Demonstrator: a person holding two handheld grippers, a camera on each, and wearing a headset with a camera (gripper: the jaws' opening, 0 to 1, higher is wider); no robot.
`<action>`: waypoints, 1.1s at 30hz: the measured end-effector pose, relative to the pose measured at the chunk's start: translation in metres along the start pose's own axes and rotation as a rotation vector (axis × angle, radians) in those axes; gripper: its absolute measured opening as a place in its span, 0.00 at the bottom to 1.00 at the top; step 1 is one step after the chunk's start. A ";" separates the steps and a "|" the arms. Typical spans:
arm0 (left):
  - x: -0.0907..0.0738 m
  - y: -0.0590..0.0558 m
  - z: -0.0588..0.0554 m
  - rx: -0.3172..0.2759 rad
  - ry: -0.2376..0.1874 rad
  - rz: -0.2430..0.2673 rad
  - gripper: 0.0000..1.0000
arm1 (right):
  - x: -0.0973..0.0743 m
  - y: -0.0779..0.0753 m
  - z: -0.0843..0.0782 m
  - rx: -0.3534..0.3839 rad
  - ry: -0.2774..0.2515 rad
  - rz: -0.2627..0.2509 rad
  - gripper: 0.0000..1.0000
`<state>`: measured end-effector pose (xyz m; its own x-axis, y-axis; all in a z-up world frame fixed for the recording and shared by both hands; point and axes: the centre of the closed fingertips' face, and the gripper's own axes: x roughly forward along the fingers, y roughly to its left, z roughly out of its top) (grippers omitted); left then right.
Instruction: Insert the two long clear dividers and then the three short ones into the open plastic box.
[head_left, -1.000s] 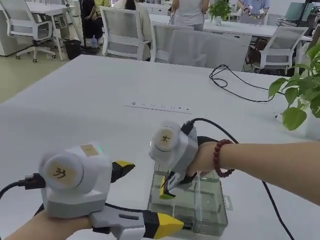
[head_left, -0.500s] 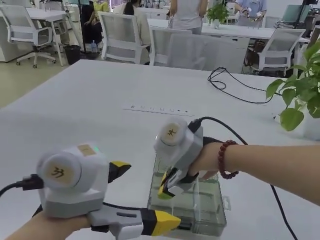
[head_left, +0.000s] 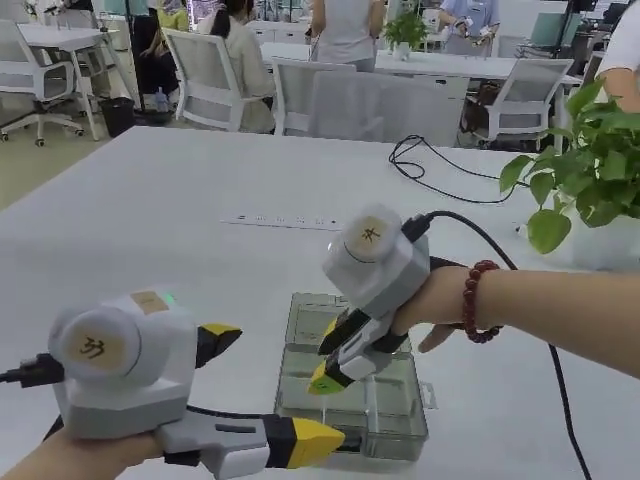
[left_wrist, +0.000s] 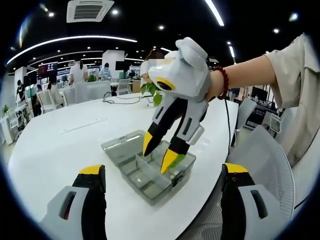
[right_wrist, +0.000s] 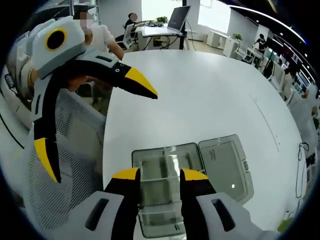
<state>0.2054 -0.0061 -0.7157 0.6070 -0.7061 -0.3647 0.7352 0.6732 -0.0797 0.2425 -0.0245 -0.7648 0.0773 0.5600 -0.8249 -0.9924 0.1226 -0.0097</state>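
Right gripper (head_left: 320, 368) is lifting out of the open clear plastic box (head_left: 400, 440), jaws parted, empty, hovering over it. Left gripper (head_left: 272, 392) is hanging released, near left; box is sitting on the white surface (head_left: 200, 180).

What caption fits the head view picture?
Right gripper hovers above the open plastic box; left gripper nearby, jaws apart.

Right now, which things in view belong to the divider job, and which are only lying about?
Belong to the job:
open plastic box
its lid, laid open behind it
right tongs, above the box
left tongs, beside the box

Only lying about:
black cable
potted plant
white strip on the table
chairs behind the table
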 end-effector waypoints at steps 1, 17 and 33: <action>0.000 0.000 0.000 -0.002 0.000 0.000 0.98 | -0.002 0.001 -0.002 -0.001 -0.001 0.000 0.34; -0.001 -0.006 -0.001 0.004 0.002 -0.005 0.98 | -0.051 0.000 -0.043 0.068 -0.053 -0.083 0.43; 0.001 -0.011 0.001 0.010 -0.007 -0.004 0.97 | -0.079 -0.008 -0.119 0.145 0.012 -0.144 0.45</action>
<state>0.1985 -0.0148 -0.7139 0.6061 -0.7103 -0.3580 0.7405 0.6682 -0.0720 0.2329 -0.1675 -0.7669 0.2157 0.5184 -0.8275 -0.9469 0.3179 -0.0476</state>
